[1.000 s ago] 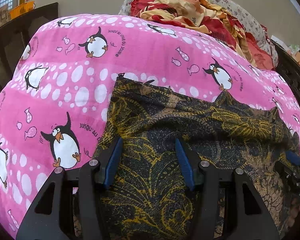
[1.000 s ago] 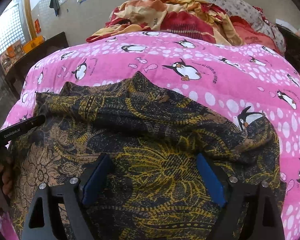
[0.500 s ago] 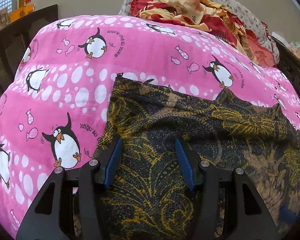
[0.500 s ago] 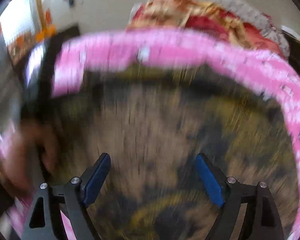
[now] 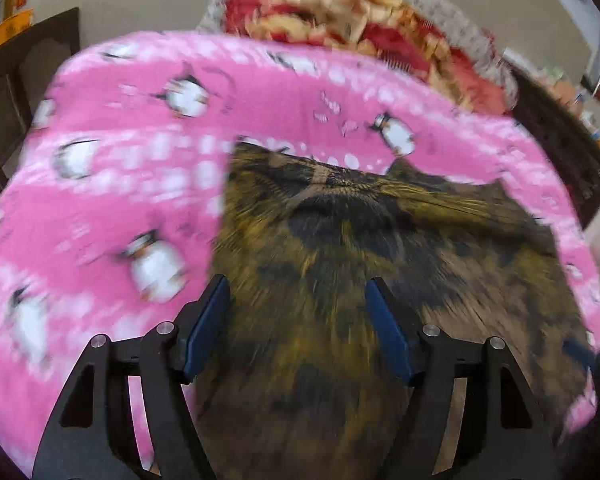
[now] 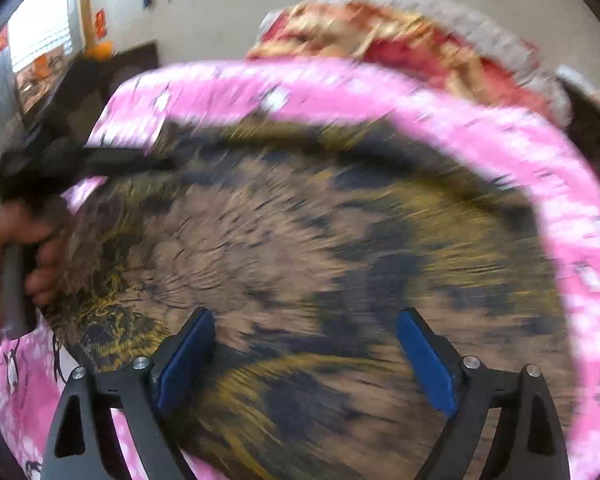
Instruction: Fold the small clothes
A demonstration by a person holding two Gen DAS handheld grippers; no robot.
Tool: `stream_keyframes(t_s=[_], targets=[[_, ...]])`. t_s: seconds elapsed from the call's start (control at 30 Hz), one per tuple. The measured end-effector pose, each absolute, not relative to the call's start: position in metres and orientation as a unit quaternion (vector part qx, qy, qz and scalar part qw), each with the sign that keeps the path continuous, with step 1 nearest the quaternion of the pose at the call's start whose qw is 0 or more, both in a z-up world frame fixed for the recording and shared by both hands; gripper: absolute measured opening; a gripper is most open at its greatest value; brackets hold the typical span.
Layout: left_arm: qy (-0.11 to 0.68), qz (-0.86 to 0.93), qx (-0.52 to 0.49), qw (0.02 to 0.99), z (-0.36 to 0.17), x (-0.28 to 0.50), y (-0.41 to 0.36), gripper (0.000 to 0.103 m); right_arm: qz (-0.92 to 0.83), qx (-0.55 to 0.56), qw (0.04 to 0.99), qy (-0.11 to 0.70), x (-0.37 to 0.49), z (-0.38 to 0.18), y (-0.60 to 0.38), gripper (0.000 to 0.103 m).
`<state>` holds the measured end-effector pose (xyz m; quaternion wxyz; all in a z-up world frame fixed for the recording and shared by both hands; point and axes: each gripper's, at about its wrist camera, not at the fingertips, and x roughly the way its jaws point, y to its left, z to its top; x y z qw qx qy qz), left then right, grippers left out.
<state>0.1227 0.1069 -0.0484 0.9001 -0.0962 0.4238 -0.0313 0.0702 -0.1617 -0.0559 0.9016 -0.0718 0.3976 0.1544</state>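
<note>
A dark garment [image 5: 340, 240] with a yellow and brown leaf pattern lies spread on a pink penguin blanket [image 5: 120, 200]. Both views are blurred by motion. My left gripper [image 5: 296, 284] hangs over the garment's left part; its jaws are opening, and only the flat cloth shows beneath them. Over the garment [image 6: 300, 220] my right gripper [image 6: 305, 316] stands wide open, holding nothing. The right wrist view shows the left gripper [image 6: 100, 160] from the side at the garment's left edge, a hand [image 6: 16, 248] on its handle.
A heap of red and cream bedding [image 5: 360, 28] lies at the far end of the blanket [image 6: 540, 152]. Dark wooden furniture [image 5: 28, 64] stands to the left and more [image 5: 560, 128] to the right. A bright window [image 6: 40, 40] is at the far left.
The left jaws have spread wider. Both grippers have drawn back and up from the garment, which now looks smaller and flatter. The views have blurred.
</note>
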Motion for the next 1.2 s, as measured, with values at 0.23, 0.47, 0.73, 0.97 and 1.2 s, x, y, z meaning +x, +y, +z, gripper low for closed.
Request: stream_keyframes(t_s=[0.23,0.47,0.73,0.97,1.2], targets=[[0.426,-0.084,-0.089,0.896,-0.056,0.043,0.080,0.071,0.068,-0.021,0.906,0.418,0.072,-0.076,-0.254,0.099],[0.433,-0.075,-0.051,0.897,-0.070,0.009,0.076,0.071,0.040,-0.096,0.897,0.430,0.076,-0.062,-0.220,0.095],[0.427,-0.096,-0.208,0.875,-0.081,-0.049,0.105,0.075,0.120,-0.046,0.924,0.361,0.070,-0.042,-0.177,0.095],[0.409,-0.147,-0.343,0.832,-0.084,-0.028,0.117,0.100,0.121,-0.043,0.903,0.411,0.085,-0.084,-0.168,0.099],[0.394,-0.176,-0.392,0.813,-0.080,-0.014,0.102,0.099,0.121,-0.044,0.904,0.408,0.083,-0.084,-0.168,0.100]])
